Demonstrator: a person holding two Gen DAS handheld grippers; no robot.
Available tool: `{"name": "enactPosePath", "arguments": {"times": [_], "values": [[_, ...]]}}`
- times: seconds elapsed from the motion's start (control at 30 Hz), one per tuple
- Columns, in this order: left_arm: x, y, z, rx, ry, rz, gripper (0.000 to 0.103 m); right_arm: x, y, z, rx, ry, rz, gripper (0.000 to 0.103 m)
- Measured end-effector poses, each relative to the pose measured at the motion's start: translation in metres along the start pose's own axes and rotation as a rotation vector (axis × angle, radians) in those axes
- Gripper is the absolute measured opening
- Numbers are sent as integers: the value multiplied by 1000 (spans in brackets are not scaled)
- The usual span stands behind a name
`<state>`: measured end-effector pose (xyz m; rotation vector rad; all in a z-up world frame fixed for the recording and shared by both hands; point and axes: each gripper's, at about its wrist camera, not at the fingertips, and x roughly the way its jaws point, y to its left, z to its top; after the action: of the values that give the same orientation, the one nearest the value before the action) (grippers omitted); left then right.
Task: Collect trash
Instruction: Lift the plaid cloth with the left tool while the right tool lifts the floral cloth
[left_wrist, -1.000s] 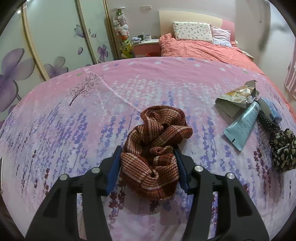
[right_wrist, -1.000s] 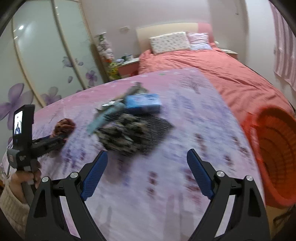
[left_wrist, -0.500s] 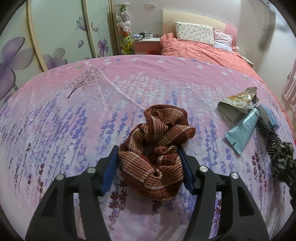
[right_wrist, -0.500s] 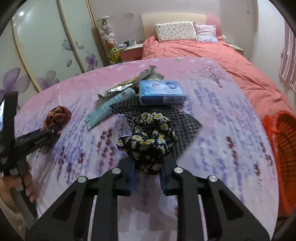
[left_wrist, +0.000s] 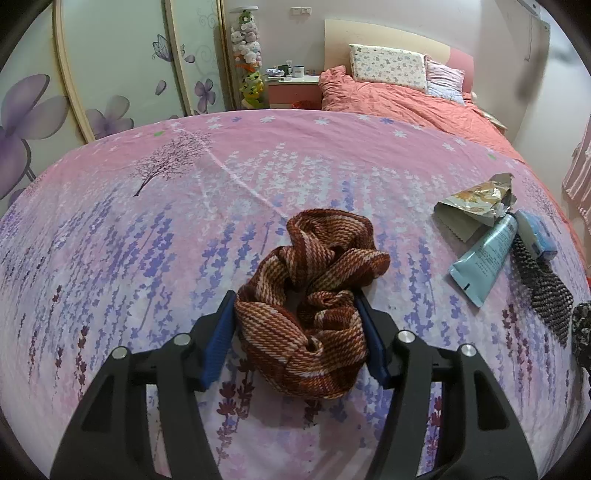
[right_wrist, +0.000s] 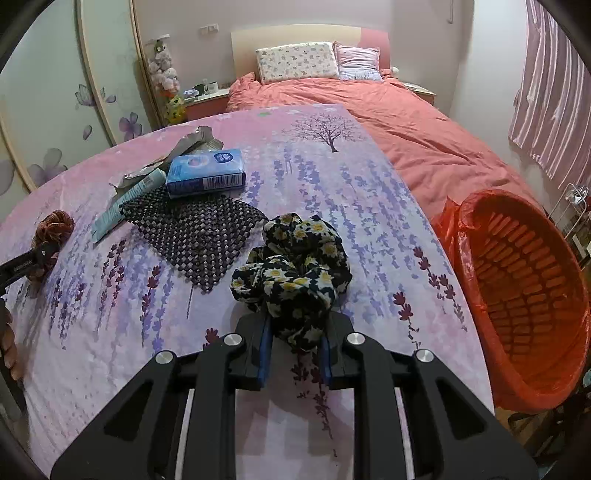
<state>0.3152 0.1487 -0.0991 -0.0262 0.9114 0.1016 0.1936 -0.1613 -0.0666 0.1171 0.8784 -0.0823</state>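
Left gripper (left_wrist: 300, 332) closed around the near half of a red-brown striped scrunchie (left_wrist: 314, 306), blue pads (left_wrist: 218, 343) pressing both sides, far loops spilling forward onto the pink lavender-print sheet (left_wrist: 147, 240). Right gripper (right_wrist: 293, 349) pinched nearly together on the bottom of a black daisy-print scrunchie (right_wrist: 295, 269), bulk of the fabric bunched above the pads; whether clear of the sheet or touching it, cannot tell. Just left of that scrunchie, a dark woven mat (right_wrist: 199, 232) flat on the sheet. At the mat's far edge, a blue box (right_wrist: 205, 172), overlapping the corner. Beside the box, a pale blue tube (right_wrist: 125, 199), lying diagonally, and beyond it a crumpled foil wrapper (right_wrist: 184, 147). Off the right side of the sheet, lower down, an orange basket (right_wrist: 528, 302) lined with a red bag (right_wrist: 448, 221), mouth tilted toward the camera. Farther back, a bed with a coral quilt (right_wrist: 388, 122) and two pillows (right_wrist: 299, 61) against the headboard.
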Motion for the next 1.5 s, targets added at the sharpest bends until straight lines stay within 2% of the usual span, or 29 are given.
{"name": "enactPosePath", "arguments": {"times": [0.07, 0.1, 0.17, 0.27, 0.33, 0.6, 1.5], "values": [[-3, -1, -2, 11, -6, -21, 49, -1, -5, -1, 16, 1, 19, 21], [-5, -2, -4, 24, -10, -34, 42, -1, -7, -1, 28, 2, 32, 21], [-11, -7, -11, 51, -12, -63, 39, -1, -11, -2, 34, 2, 40, 21], [-19, -14, -22, 80, -14, -108, 40, 1, -10, -1, 25, 2, 31, 21], [-20, -15, -24, 86, -11, -100, 45, 1, -10, -1, 21, 2, 27, 21], [-17, -18, -24, 78, -5, -69, 51, 1, -10, -1, 25, 2, 33, 22], [-17, -20, -24, 77, -4, -62, 52, 0, -13, -2, 33, 2, 43, 22]]}}
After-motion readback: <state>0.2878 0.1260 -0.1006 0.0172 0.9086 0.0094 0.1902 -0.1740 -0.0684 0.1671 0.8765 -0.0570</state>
